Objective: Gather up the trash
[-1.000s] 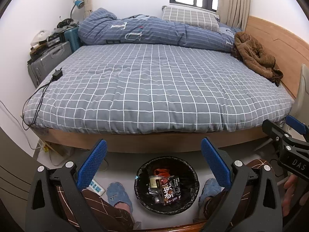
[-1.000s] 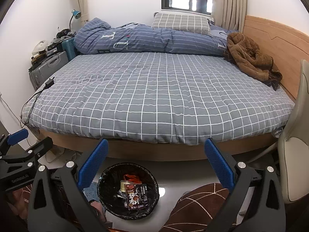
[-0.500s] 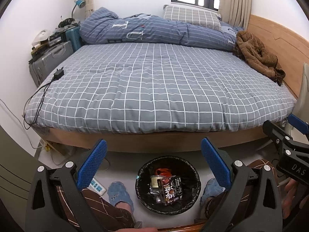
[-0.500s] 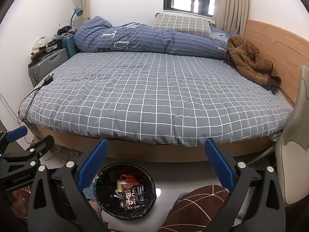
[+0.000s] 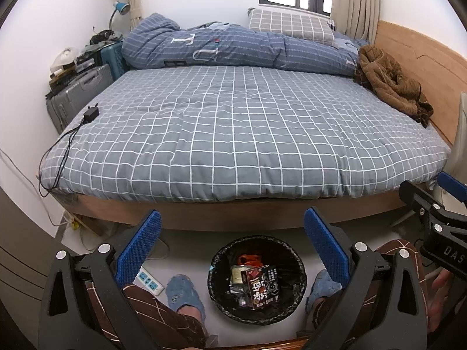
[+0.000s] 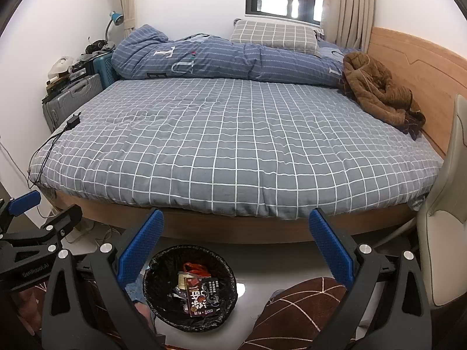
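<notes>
Left wrist view: left tongs [image 5: 232, 243] spread wide, holding nothing, with the bin [image 5: 257, 276] on the floor between the person's slippers, trash inside. Right wrist view: right tongs [image 6: 236, 243] also wide and empty, bin [image 6: 189, 287] sitting near left, bed [image 6: 233, 145] beyond.

Ahead of the tongs, the bed [image 5: 248, 134] wears a grey cover checked with thin white lines; beyond it lie a blue striped duvet [image 5: 233, 49], a grey-and-white checked pillow [image 5: 292, 26] and a brown jacket [image 5: 391, 81]. Between the tongs' blue pads [image 5: 140, 245] sits a black-lined bin [image 5: 216, 277] holding a dark red packet [image 5: 261, 285] and something orange [image 5: 248, 259]. Brown trousers [image 6: 294, 312] carry pale crossing lines.
</notes>
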{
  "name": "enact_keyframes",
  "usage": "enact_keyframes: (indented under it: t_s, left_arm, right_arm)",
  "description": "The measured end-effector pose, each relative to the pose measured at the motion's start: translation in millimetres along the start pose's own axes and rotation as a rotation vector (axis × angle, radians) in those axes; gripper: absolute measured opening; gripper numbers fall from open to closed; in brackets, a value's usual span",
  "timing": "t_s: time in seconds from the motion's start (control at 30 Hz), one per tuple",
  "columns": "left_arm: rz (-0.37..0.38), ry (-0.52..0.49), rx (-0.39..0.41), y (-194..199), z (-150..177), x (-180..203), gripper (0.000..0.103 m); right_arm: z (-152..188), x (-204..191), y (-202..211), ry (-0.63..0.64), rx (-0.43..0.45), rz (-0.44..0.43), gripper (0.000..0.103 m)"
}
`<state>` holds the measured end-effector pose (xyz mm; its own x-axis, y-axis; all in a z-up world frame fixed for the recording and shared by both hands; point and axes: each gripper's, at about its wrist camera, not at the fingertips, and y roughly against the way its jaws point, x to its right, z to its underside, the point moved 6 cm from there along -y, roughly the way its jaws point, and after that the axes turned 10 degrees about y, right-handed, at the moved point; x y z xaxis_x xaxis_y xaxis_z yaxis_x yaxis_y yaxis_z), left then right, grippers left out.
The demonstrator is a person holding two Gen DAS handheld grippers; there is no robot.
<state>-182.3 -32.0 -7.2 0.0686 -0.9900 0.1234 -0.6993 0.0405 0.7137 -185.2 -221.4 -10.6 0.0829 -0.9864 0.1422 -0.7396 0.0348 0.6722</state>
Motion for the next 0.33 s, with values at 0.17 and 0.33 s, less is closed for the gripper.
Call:
enact_keyframes:
  t_s: [0.17, 0.33]
  left_arm:
    - [0.000, -0.011, 0.005, 0.4, -0.6, 1.2, 0.097]
    - [0.012, -0.009, -0.002, -0.5, 0.6, 1.2, 0.097]
  right_arm:
    - [1.3, 0.0, 0.4, -0.005, 0.001, -0.001, 0.096]
    - [1.3, -0.2, 0.5, -0.006, 0.002, -0.002, 0.096]
